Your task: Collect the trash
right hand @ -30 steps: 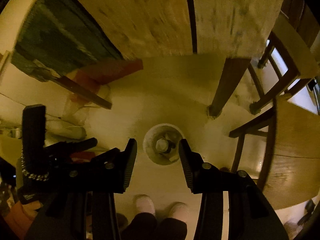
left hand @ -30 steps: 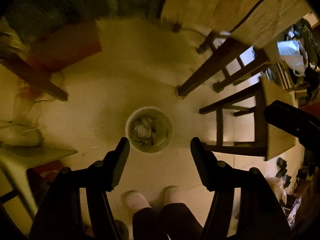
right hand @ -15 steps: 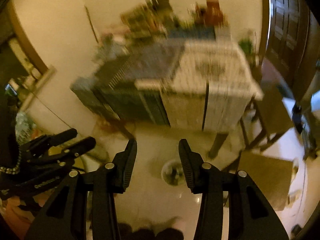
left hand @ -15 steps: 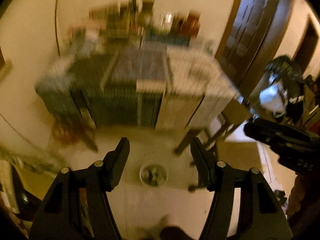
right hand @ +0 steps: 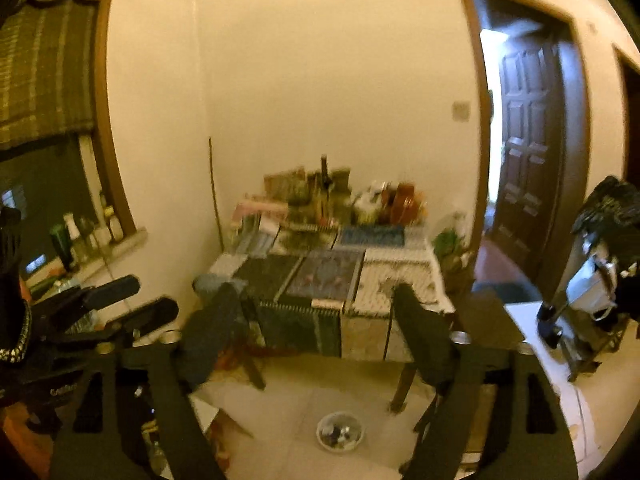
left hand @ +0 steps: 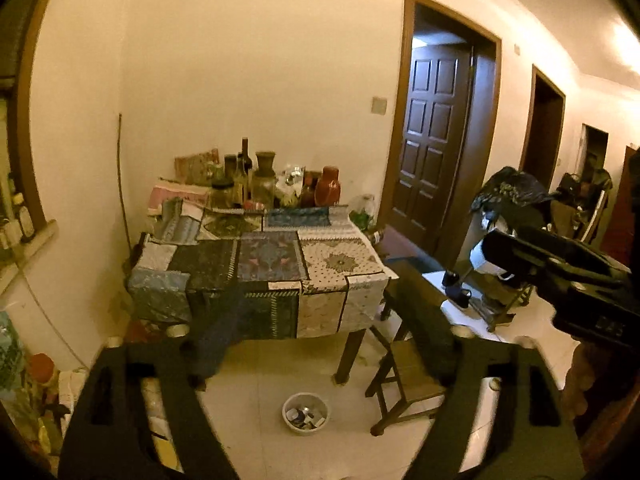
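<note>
A small white bin (left hand: 305, 413) with trash in it stands on the pale floor in front of the table; it also shows in the right wrist view (right hand: 340, 431). My left gripper (left hand: 316, 300) is open and empty, raised and pointing across the room at the table. My right gripper (right hand: 316, 312) is open and empty, held level beside it. The right gripper's body shows at the right of the left wrist view (left hand: 560, 272). The left gripper's body shows at the left of the right wrist view (right hand: 100, 312).
A table (left hand: 260, 264) with a patchwork cloth carries several bottles and jars (left hand: 256, 180) at its back. A wooden stool (left hand: 404, 376) stands right of the bin. A brown door (left hand: 432, 144) is at the right. A cluttered windowsill (right hand: 80, 248) is at the left.
Both grippers swung up from pointing straight down at the bin to looking across the room. The bin now sits small and low in both views. Both stayed open.
</note>
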`<state>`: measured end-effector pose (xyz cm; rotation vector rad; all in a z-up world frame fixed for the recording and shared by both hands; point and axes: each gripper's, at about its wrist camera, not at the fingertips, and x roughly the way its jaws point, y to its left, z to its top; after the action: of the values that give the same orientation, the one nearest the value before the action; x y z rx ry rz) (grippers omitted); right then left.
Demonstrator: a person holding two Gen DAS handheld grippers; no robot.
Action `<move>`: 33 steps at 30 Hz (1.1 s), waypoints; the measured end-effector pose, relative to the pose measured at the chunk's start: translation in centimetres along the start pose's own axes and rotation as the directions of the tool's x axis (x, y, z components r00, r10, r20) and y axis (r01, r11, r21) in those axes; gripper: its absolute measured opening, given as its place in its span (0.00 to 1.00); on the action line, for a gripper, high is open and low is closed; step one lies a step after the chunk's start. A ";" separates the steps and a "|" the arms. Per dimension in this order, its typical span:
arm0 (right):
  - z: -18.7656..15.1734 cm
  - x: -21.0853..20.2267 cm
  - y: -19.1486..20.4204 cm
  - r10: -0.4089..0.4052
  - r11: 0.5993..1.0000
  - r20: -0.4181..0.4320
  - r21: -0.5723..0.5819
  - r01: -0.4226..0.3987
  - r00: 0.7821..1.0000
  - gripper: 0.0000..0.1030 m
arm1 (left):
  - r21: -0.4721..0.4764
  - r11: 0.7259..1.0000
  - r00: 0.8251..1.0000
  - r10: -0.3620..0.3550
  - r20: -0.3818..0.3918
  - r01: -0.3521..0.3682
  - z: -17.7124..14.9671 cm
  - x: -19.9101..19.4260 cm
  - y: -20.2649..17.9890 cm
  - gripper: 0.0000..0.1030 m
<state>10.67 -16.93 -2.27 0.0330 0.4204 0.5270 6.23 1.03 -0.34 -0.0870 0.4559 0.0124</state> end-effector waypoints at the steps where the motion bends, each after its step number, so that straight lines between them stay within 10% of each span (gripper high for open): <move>1: -0.2 -0.7 0.5 -0.004 1.000 0.011 -0.001 0.004 1.000 0.93 | 0.001 1.000 1.000 0.007 0.014 -0.007 -0.3 -1.2 0.0 0.91; 33: -2.5 -5.1 2.1 -0.026 1.000 -0.024 -0.004 0.026 0.999 0.97 | 0.013 1.000 0.998 -0.003 0.061 0.003 -2.1 -7.7 0.1 0.91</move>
<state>4.67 -17.79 -2.37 0.0173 0.4430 0.5032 -1.62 1.03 1.14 -0.0747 0.3948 0.0092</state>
